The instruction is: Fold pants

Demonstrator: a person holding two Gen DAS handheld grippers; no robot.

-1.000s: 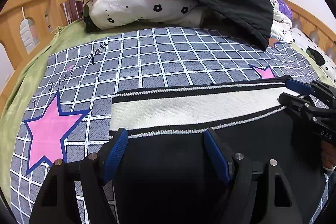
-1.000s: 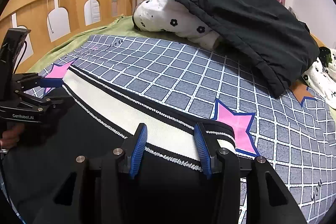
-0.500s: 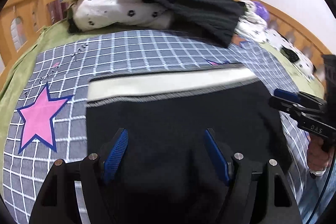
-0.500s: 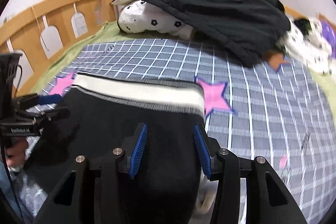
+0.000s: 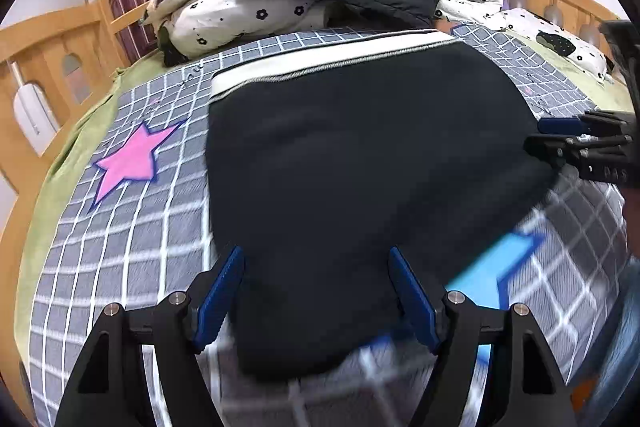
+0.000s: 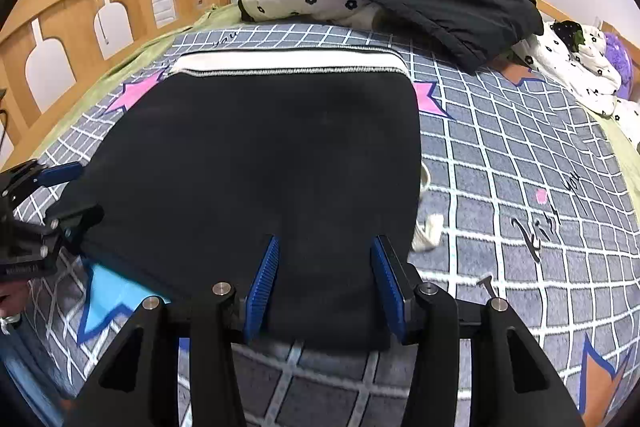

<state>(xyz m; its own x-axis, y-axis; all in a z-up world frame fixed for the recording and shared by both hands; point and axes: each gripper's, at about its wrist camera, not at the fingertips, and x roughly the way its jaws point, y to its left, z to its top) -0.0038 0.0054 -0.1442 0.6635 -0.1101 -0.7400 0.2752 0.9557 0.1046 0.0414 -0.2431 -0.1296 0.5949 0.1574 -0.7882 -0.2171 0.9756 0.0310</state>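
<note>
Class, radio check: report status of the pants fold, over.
Left tongs open, right tongs open, both over fabric. Black pants with white waistband flat on grid-patterned bedspread. Nothing blocking.

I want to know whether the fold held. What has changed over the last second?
Both grippers drew back from the white, black-edged waistband to the near edge of the folded black pants. The left gripper and the right gripper now sit over that edge. Nothing was gripped or released, and both jaws stand open as before. The pants lie where they were on the grey checked bedspread.
</note>
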